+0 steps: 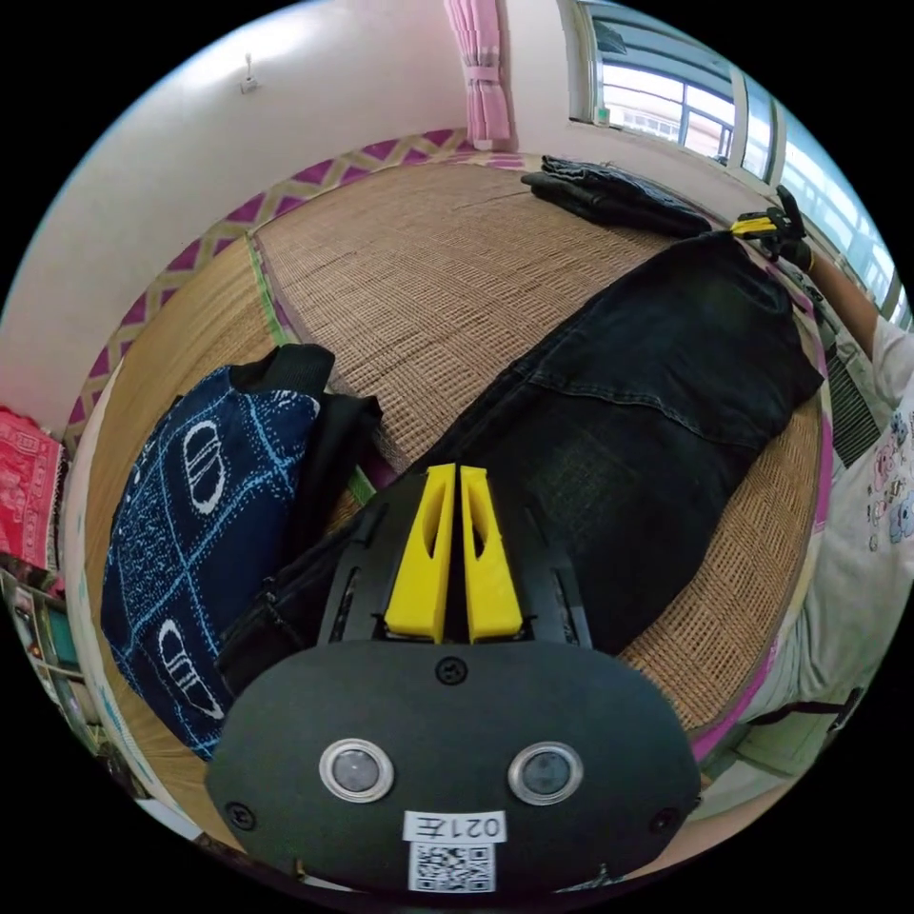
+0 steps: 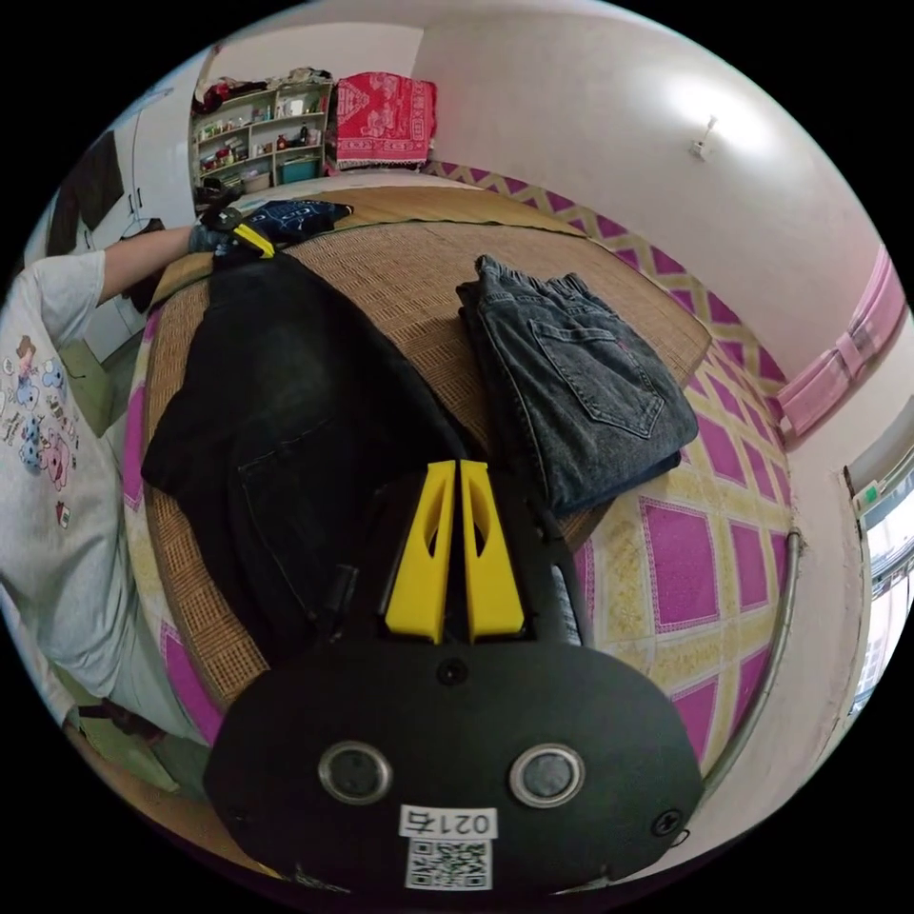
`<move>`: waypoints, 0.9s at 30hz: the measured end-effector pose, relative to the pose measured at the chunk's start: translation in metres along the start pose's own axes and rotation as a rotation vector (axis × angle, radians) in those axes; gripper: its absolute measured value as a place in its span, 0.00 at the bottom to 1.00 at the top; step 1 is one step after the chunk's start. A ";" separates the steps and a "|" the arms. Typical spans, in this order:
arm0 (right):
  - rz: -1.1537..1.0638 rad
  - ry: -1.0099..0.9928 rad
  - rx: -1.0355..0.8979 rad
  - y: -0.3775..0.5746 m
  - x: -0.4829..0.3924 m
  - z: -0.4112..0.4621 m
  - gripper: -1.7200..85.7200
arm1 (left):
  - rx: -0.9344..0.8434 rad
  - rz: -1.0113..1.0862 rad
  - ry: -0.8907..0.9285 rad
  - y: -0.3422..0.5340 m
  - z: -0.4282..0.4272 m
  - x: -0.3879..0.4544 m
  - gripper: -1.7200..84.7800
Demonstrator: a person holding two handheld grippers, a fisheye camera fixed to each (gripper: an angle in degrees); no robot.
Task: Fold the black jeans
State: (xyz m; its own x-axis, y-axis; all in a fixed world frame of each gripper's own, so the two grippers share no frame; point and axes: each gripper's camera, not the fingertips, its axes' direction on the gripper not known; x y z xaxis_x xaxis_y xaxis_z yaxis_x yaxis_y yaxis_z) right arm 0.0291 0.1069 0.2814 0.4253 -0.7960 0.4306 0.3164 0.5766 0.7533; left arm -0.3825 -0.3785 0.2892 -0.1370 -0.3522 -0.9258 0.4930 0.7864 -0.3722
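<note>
- Black denim jeans (image 1: 647,381) lie stretched out flat on a woven straw mat (image 1: 419,257), running the length between the two grippers.
- Left gripper (image 1: 455,471): yellow jaws nearly together, tips over one end of the jeans. Dark cloth sits right at the tips, but can't tell whether both jaws actually pinch it.
- Right gripper (image 2: 455,466): yellow jaws likewise nearly together, at the opposite end of the jeans. Same uncertainty on the grip.
- In the left gripper view, the right gripper shows at the far end of the jeans, held in a gloved hand (image 1: 792,249).
- In the right gripper view, the left gripper (image 2: 249,238) sits at the far end of the jeans.
- Folded grey denim jeans (image 2: 581,381) lie on the mat just beside the black pair, apart from it.
- Dark blue garment with white stitched pattern (image 1: 200,533) lies on the mat near the left gripper, next to a black cloth.
- Person in a light printed T-shirt (image 2: 52,457) stands alongside the mat.
- Pink curtain (image 1: 481,67) hangs by the window.
</note>
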 end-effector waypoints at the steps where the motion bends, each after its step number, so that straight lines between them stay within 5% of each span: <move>1: 0.004 -0.003 0.006 0.001 0.000 -0.003 0.02 | 0.024 -0.001 -0.001 0.006 -0.009 0.001 0.01; 8: 0.015 -0.130 0.227 0.048 -0.031 -0.109 0.02 | 0.411 -0.021 0.100 0.097 -0.139 0.023 0.01; 15: -0.056 -0.300 0.292 0.156 -0.129 -0.178 0.01 | 0.481 -0.050 0.152 0.223 -0.206 0.083 0.01; 22: 0.113 -0.388 0.031 0.217 -0.175 -0.089 0.01 | 0.398 -0.375 0.317 0.323 -0.142 0.111 0.01; 27: 0.115 -0.385 -0.004 0.211 -0.178 -0.113 0.02 | 0.570 -0.421 0.425 0.350 -0.182 0.108 0.01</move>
State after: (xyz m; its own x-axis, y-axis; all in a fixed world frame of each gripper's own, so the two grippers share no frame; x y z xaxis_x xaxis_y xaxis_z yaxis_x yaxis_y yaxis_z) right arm 0.1162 0.3913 0.3074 0.1101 -0.7365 0.6674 0.2887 0.6662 0.6876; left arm -0.3812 -0.0493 0.0470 -0.6645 -0.2477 -0.7050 0.6724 0.2136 -0.7088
